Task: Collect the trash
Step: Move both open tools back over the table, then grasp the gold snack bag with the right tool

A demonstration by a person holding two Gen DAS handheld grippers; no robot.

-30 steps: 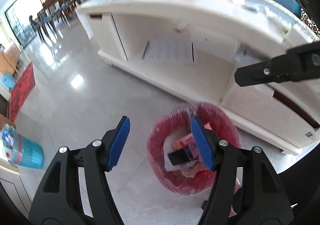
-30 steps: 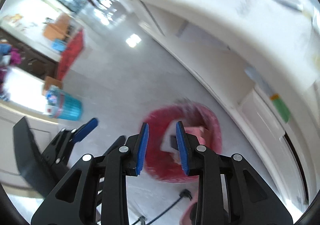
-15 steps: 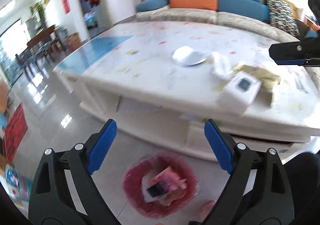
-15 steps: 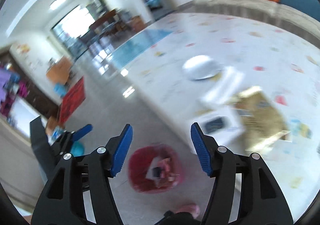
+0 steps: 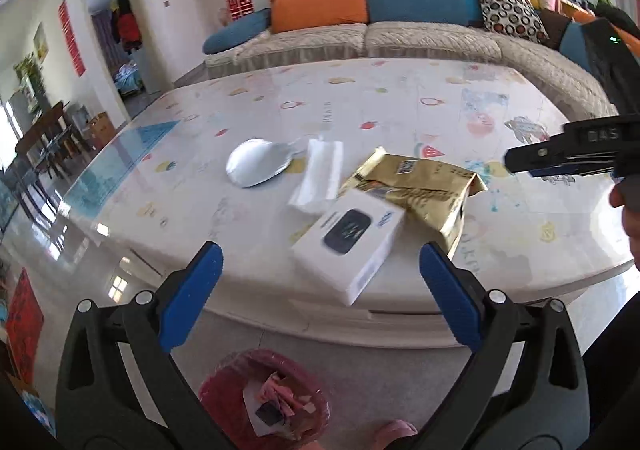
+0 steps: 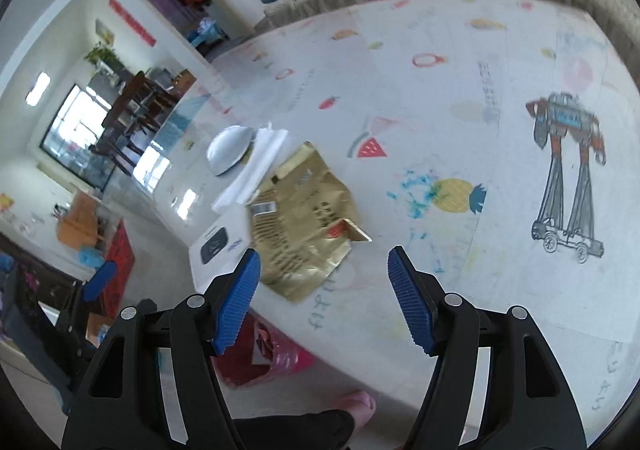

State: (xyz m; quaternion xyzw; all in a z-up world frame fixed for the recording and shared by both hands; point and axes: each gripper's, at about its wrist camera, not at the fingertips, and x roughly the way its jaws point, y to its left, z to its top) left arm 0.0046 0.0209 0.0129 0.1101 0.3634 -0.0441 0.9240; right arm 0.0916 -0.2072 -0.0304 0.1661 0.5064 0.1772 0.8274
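Observation:
On the white table (image 5: 400,118) lie a white box with a dark print (image 5: 348,246), a crumpled gold bag (image 5: 424,186), a clear plastic wrapper (image 5: 318,174) and a pale round lid (image 5: 258,162). My left gripper (image 5: 318,286) hovers short of the box, its jaws opening wide with nothing between them. My right gripper (image 6: 324,296) hangs over the gold bag (image 6: 304,218), its jaws also opening and empty; it shows at the right edge in the left wrist view (image 5: 560,160). A red-lined trash bin (image 5: 264,398) with scraps stands on the floor below the table edge.
A sofa (image 5: 400,30) with orange and blue cushions runs behind the table. Drawings cover the tabletop (image 6: 568,174). A pink slipper (image 6: 360,402) shows beside the bin (image 6: 260,354). Dining chairs (image 5: 44,146) and a doorway lie far left.
Both grippers rose from over the red bin to above the table, and both jaws spread wider. The box, gold bag, wrapper and lid came into view.

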